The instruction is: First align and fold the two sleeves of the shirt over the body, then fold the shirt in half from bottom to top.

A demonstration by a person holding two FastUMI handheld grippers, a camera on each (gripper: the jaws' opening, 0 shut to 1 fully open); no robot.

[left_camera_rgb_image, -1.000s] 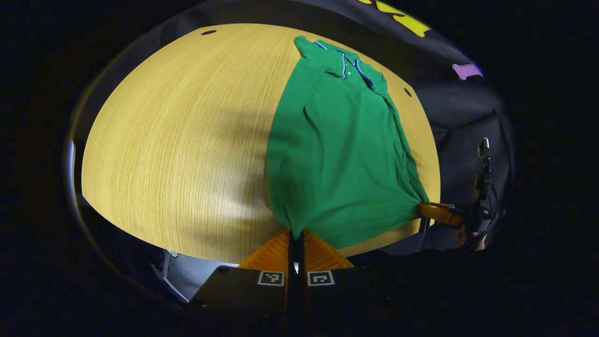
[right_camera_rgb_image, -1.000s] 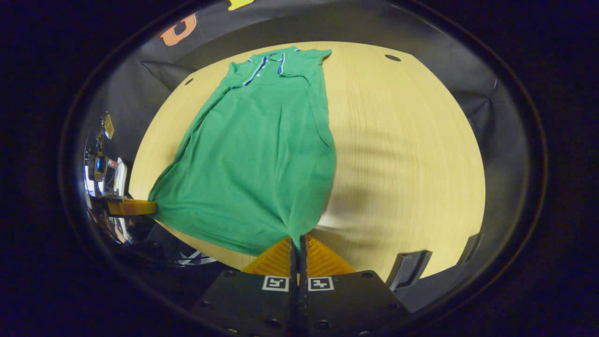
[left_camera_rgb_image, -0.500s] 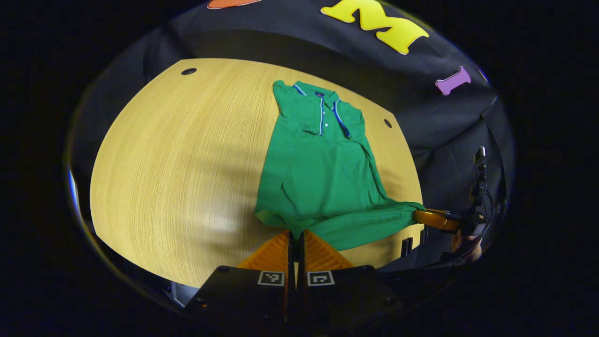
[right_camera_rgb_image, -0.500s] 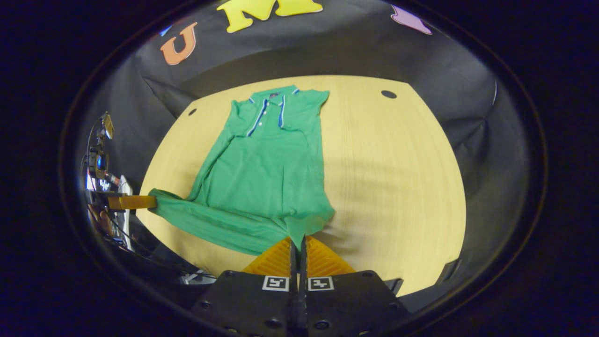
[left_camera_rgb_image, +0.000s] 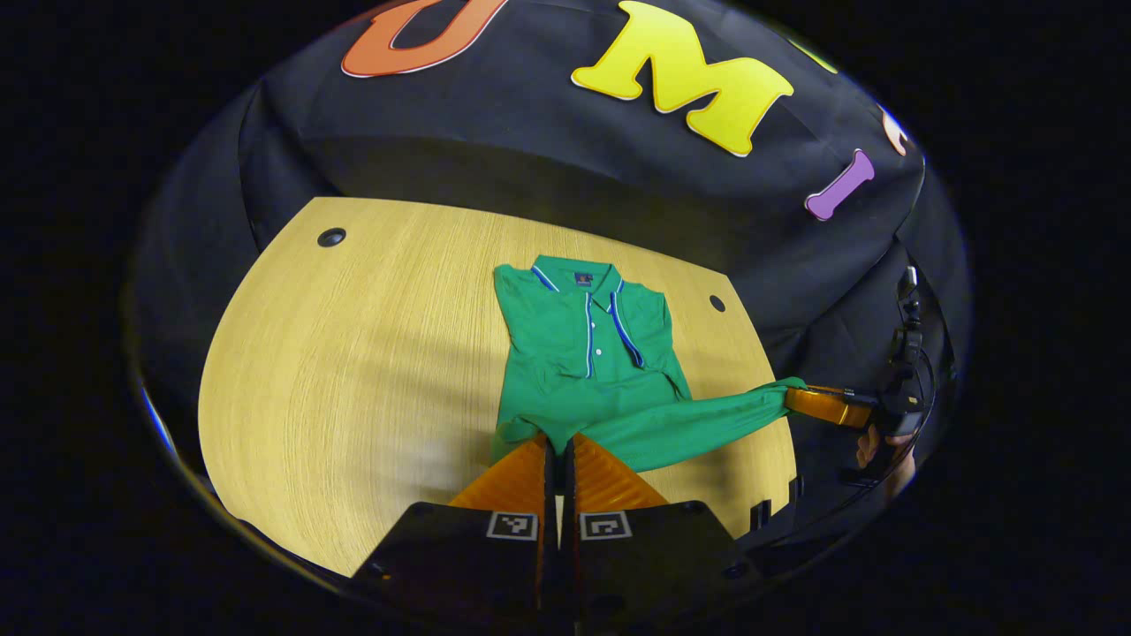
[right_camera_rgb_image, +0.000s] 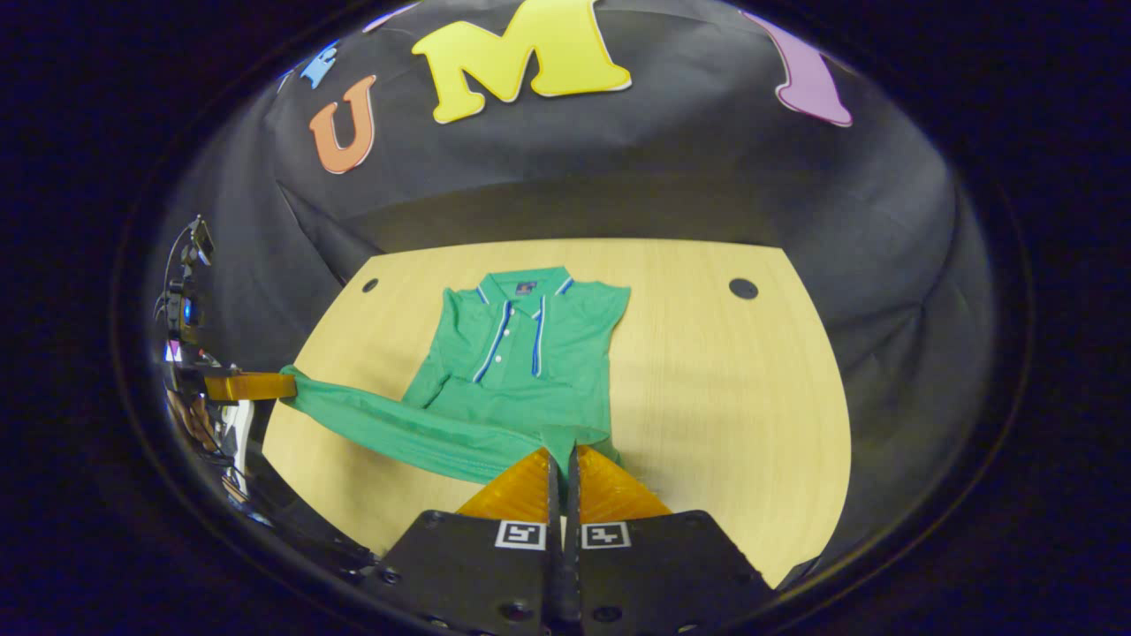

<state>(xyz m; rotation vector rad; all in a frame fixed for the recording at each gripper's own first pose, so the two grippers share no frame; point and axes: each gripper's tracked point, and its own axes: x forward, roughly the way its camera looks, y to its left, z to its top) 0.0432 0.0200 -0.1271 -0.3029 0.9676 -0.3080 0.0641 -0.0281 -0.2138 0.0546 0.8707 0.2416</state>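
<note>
Bare table (left_camera_rgb_image: 353,353) lies open on both sides of the shirt (left_camera_rgb_image: 583,353); the booth wall (left_camera_rgb_image: 548,177) closes the far edge.

Surface (left_camera_rgb_image: 353,353): pale wood grain, two dark round holes near far corners. Green shirt (left_camera_rgb_image: 583,344) lies on it, collar toward the far edge.

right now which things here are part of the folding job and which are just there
In the job:
- green polo shirt, its hem lifted toward the collar
- left tongs, shut on one hem corner
- right tongs, shut on the other hem corner

Just there:
- wooden table
- cable holes in the table
- black cloth wall
</note>
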